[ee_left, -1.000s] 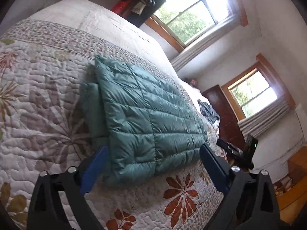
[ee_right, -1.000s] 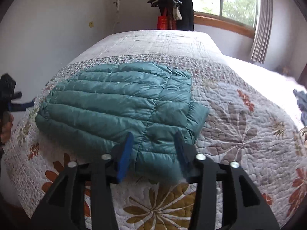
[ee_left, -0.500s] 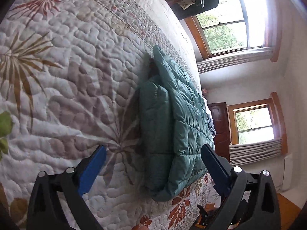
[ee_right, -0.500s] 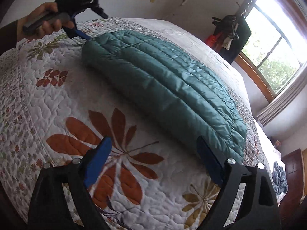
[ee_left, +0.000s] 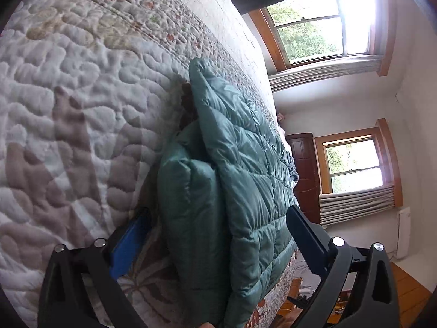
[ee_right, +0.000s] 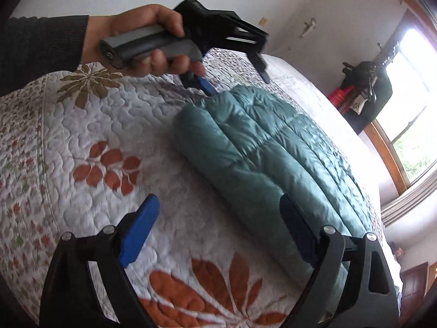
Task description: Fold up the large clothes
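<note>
A teal quilted puffer jacket (ee_left: 240, 180) lies folded in layers on the floral quilt (ee_left: 68, 125) of a bed. My left gripper (ee_left: 218, 240) is open, with its fingers on either side of the jacket's short end. In the right wrist view a hand (ee_right: 142, 41) holds that left gripper (ee_right: 235, 82) at the far end of the jacket (ee_right: 273, 147). My right gripper (ee_right: 218, 229) is open just above the quilt (ee_right: 82, 125). Its right finger sits against the jacket's long rolled edge, and nothing is between its pads.
Dark clothes hang on a rack (ee_right: 366, 82) beyond the bed by a window (ee_left: 314, 27). A second window (ee_left: 355, 164) and a dark wooden door (ee_left: 303, 169) are on the far wall. The bed edge drops to a wooden floor (ee_left: 409, 295).
My left gripper has closed in on the jacket's short end and now straddles it. My right gripper opened wider and swung to the jacket's long side.
</note>
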### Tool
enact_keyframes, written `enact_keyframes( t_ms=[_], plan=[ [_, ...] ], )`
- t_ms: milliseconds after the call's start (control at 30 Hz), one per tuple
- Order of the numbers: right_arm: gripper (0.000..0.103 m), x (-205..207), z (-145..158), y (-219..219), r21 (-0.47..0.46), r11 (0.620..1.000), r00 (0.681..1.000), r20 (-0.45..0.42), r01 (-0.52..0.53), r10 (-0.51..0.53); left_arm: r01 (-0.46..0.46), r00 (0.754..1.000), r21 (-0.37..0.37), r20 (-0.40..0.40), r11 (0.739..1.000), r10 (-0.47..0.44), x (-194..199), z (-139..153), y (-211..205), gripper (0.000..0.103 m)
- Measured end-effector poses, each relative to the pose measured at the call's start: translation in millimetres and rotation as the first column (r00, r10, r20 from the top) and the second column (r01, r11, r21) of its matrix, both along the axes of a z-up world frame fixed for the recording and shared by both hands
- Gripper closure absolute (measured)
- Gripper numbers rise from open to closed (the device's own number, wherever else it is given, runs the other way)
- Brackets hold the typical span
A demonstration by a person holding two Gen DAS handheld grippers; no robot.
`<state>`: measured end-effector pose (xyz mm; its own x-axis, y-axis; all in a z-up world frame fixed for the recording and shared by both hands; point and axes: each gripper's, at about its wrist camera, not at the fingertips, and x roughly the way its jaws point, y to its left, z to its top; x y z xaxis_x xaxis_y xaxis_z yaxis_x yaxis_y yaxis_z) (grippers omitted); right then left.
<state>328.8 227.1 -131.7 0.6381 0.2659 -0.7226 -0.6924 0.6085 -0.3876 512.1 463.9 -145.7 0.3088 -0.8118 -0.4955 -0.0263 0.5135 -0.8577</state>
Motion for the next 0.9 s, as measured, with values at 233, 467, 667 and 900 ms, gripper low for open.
enact_keyframes(
  t_ms=[233, 467, 667, 900],
  plan=[
    [0.014, 19.2, -12.0, 30.0, -0.031, 0.999, 0.999, 0.014, -0.032, 0.032, 0.039, 0.999, -0.007, -0.019, 0.999, -0.040, 45.2, -15.6, -16.1, 0.004],
    [0.014, 24.2, -46.8, 71.7, -0.239, 0.970, 0.990, 0.129, -0.032, 0.064, 0.086, 0.996, 0.004, -0.011, 0.996, -0.086, 67.2, -14.4, -24.0, 0.004],
    [0.014, 17.6, -57.1, 108.2, -0.357, 0.934, 0.951, 0.284, -0.015, 0.123, 0.104, 0.995, -0.009, -0.006, 0.995, -0.104, 72.9, -10.5, -32.5, 0.005],
    [0.029, 21.5, -63.5, 132.6, -0.435, 0.898, 0.909, 0.398, 0.069, 0.123, 0.106, 0.993, 0.010, -0.049, 0.994, -0.105, 81.4, -21.4, -30.0, 0.034]
  ],
)
